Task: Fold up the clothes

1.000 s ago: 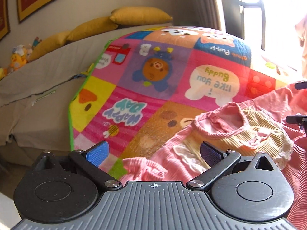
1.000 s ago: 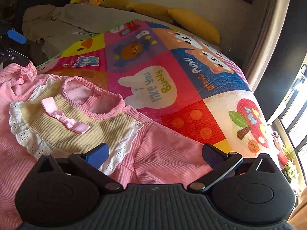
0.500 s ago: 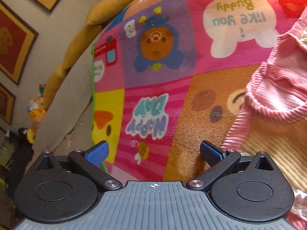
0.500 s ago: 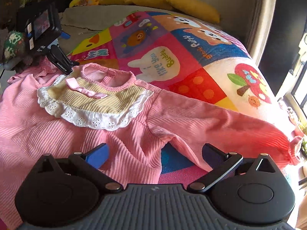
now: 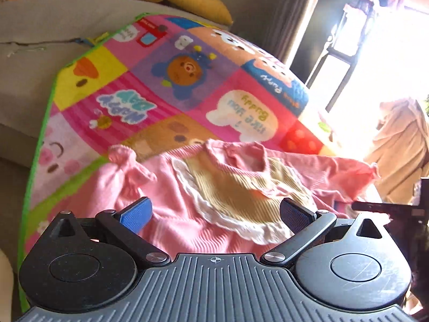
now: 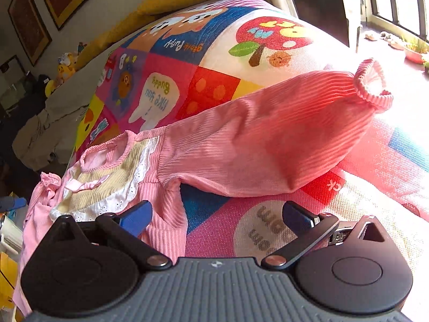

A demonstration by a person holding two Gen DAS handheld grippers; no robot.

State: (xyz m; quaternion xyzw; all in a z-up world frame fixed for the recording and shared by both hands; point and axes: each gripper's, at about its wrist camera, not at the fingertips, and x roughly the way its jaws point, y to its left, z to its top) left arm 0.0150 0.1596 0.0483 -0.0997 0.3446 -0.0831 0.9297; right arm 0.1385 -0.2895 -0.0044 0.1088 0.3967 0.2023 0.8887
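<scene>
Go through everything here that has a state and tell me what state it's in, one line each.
Pink garment: spread out front up on the mat, unfolded.
Long sleeve: stretched out to the side, not folded in.
Left gripper: open, empty.
Right gripper: open, empty.
Play mat: laid flat.

"I like you Buddy" on play mat (image 6: 214,145)

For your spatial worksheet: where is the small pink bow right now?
In the right wrist view the bow sits at lower left on the cream bib of the pink top, just below the neckline.
</scene>
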